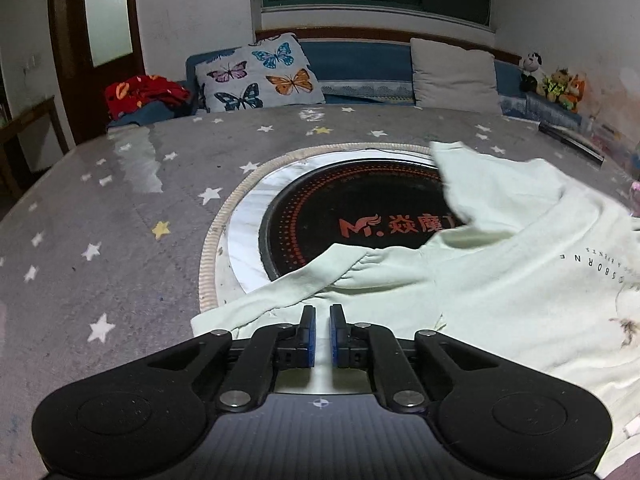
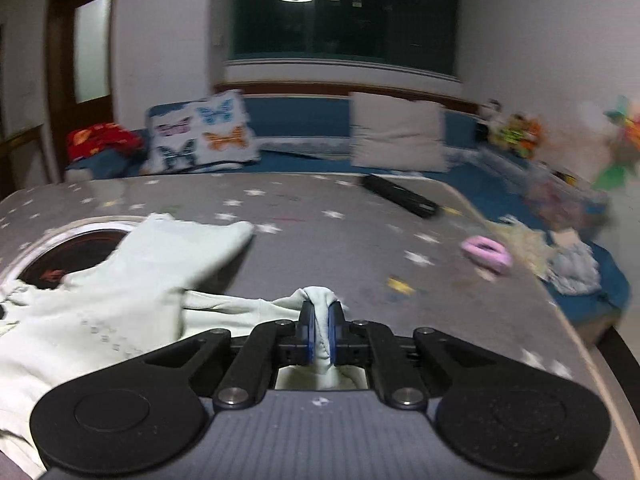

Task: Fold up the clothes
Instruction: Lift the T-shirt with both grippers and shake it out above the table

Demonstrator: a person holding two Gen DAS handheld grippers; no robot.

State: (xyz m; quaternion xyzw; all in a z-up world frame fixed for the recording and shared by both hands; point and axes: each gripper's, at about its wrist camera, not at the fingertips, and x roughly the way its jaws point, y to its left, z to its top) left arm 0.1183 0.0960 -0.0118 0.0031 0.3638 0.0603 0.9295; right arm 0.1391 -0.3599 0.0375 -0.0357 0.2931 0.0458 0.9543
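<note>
- Over the round black hotplate with orange lettering (image 1: 352,216), set into the grey star-print table cover (image 1: 120,216), lies my pale mint long-sleeved cotton top (image 1: 500,280), spreading from the plate's near rim off to its right.
- My right gripper (image 2: 320,330) is clamped on a bunched fold of that cloth, well right of the hotplate.
- My left gripper (image 1: 322,336) sits at the near hem, just this side of the plate, fingers drawn close; whether cloth is pinched I cannot tell.
- One sleeve runs long from my left fingers up across the plate's near rim, so I judge the left hand nearer to it.
</note>
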